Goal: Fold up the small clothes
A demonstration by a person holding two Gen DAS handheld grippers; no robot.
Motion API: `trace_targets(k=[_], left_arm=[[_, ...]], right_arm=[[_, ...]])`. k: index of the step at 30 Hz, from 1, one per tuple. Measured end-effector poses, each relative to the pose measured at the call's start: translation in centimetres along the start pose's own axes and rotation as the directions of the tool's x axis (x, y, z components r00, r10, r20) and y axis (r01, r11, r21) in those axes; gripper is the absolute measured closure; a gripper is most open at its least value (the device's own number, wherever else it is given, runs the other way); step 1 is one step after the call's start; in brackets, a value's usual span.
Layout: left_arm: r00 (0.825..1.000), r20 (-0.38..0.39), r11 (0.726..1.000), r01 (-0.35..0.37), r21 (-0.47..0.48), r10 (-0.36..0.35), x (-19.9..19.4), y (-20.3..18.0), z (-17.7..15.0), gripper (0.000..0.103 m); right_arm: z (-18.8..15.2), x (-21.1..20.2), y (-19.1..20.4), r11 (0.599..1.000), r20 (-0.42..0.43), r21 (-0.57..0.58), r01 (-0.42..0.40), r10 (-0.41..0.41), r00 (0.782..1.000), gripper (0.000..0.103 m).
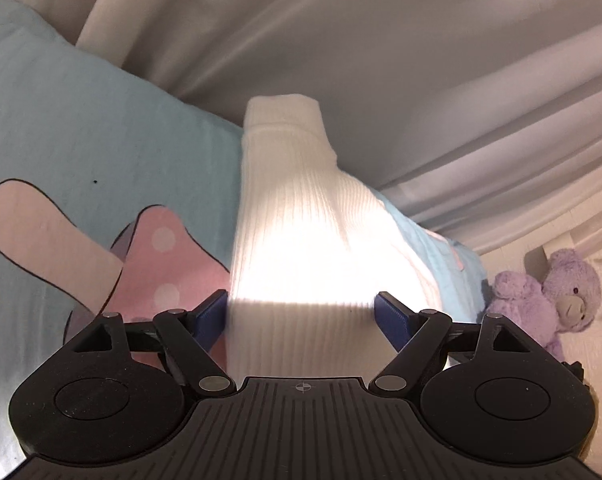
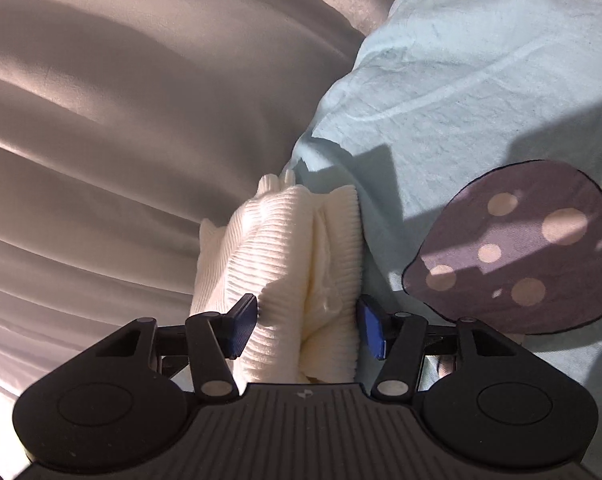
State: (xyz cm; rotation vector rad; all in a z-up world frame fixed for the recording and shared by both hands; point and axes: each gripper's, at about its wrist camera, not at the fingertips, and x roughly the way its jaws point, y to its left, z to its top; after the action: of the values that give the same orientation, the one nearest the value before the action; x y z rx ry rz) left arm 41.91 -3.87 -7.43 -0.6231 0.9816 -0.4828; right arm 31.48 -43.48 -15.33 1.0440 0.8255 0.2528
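Between each claw's [image 1: 301, 316] pads lies ribbed sock [image 1: 297, 240].

Sock [image 1: 297, 240] lies on bedsheet [image 1: 81, 128] at its edge, curtain [image 1: 381, 40] behind; plush bear [image 1: 549, 300] off the sheet's right edge.

A home bedroom: mushroom-print bedsheet [image 1: 81, 128], pale curtains [image 1: 381, 60], purple teddy bear [image 1: 549, 300].

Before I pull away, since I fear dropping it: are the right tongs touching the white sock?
Touching. The right wrist view shows both blue pads of the right tongs pressed against the bunched white sock, no gap visible.
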Motion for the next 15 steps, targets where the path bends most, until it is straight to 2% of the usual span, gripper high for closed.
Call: trace_targets(k=[5, 8, 10, 12, 15], left_arm=[[1.000, -0.004, 1.000, 0.000, -0.013, 0.000, 1.0, -0.4, 0.7, 0.021], [1.000, 0.005, 1.000, -0.027, -0.006, 0.027, 1.2, -0.5, 0.6, 0.034], [0.999, 0.011, 0.999, -0.039, -0.018, 0.039, 1.0, -0.5, 0.3, 0.047], [0.999, 0.024, 0.999, -0.033, -0.030, 0.033, 0.5, -0.7, 0.1, 0.054], [0.998, 0.048, 0.999, -0.034, 0.009, 0.033, -0.7, -1.9, -0.3, 0.057]], right_arm=[[0.6, 1.9, 0.8, 0.999, -0.038, -0.029, -0.029, 0.028, 0.999, 0.055], [0.4, 2.8, 1.2, 0.998, -0.049, -0.027, -0.048, 0.047, 0.998, 0.064], [0.1, 3.0, 2.1, 0.997, -0.033, -0.071, -0.034, 0.032, 0.999, 0.067], [-0.2, 2.5, 3.1, 0.992, -0.023, -0.111, -0.058, 0.056, 0.998, 0.070], [-0.5, 2.0, 4.4, 0.984, -0.033, -0.133, -0.121, 0.118, 0.992, 0.071]])
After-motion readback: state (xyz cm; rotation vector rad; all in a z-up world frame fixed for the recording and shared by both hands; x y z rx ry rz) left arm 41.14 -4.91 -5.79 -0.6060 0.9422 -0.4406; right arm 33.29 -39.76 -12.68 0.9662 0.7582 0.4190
